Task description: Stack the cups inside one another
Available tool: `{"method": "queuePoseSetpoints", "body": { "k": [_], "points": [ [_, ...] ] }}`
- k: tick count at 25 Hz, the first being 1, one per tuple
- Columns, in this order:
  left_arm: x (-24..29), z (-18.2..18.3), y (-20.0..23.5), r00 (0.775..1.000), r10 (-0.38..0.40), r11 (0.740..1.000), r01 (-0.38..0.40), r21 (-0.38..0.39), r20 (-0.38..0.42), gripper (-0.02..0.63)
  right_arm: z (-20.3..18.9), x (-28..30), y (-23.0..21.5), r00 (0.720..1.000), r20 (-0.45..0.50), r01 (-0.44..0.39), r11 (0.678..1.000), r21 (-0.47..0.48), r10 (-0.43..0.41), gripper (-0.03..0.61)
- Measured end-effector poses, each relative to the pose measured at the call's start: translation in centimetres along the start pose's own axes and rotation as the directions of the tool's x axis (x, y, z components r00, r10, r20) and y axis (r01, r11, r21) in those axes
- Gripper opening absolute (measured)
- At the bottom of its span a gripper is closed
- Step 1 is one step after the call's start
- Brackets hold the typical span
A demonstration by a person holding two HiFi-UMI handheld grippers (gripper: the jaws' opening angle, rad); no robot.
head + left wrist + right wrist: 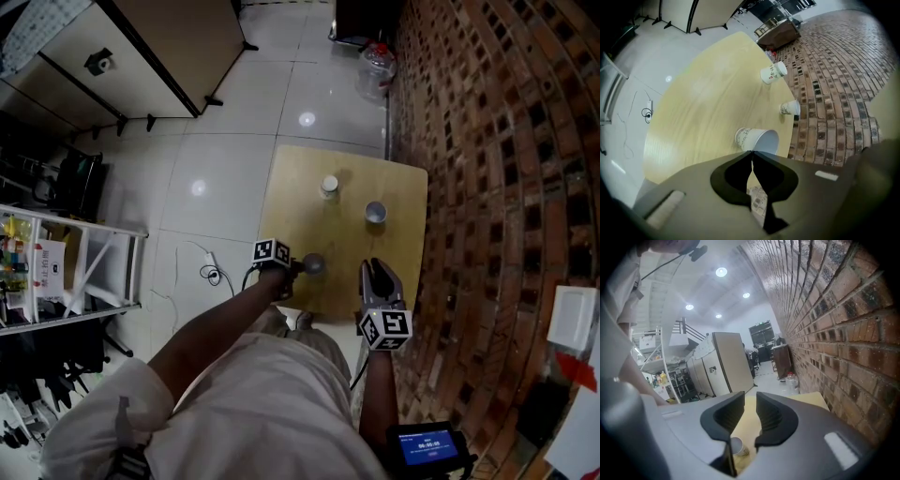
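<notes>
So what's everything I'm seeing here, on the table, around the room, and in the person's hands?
brick wall: one, red-brown, right side
table: one, light wood, against that wall
paper cups: three, white with print, at the table: far cup, right cup, near cup by the near edge
floor: white tiles, left of the table
bottle: one, clear, on the floor by the wall
shelf rack: one, white, far left
cable: one, dark, on the floor left of the table
left gripper: one, grey, shut on the near cup's rim
right gripper: one, grey, jaws apart, nothing gripped, over the table's near edge
person: one, white shirt, bottom of the head view
</notes>
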State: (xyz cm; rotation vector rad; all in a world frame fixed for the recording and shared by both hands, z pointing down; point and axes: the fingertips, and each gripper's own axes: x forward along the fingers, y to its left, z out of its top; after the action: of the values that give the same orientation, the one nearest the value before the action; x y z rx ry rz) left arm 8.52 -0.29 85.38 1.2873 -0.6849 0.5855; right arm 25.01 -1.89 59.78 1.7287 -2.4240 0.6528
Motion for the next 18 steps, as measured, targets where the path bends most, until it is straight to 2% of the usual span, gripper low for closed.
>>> {"method": "queuePoseSetpoints", "body": {
  "k": [8, 13, 16, 18],
  "points": [
    [0.0, 0.2, -0.2, 1.000, 0.005, 1.000, -0.005, 0.011, 0.016, 0.038, -0.9, -0.4, -0.1, 1.000, -0.004, 0.006, 1.000, 0.014, -0.006, 0.072],
    [-0.2, 0.0, -1.1, 1.000, -0.023, 0.999, 0.023, 0.032, 0.012, 0.113, -1.2, -0.6, -0.3, 1.000, -0.006, 0.015, 1.000, 0.019, -0.015, 0.072],
    [-1.1, 0.0, -1.3, 0.999, -0.009, 0.998, 0.007, 0.057, 0.031, 0.151, -1.0, -0.7, -0.3, 1.000, 0.001, 0.015, 1.000, 0.020, -0.015, 0.072],
    [-2.4, 0.1, -1.6, 0.998, 0.004, 0.996, -0.010, 0.092, 0.065, 0.155, -0.5, -0.9, -0.2, 1.000, 0.025, 0.003, 1.000, 0.025, -0.004, 0.072]
  ]
}}
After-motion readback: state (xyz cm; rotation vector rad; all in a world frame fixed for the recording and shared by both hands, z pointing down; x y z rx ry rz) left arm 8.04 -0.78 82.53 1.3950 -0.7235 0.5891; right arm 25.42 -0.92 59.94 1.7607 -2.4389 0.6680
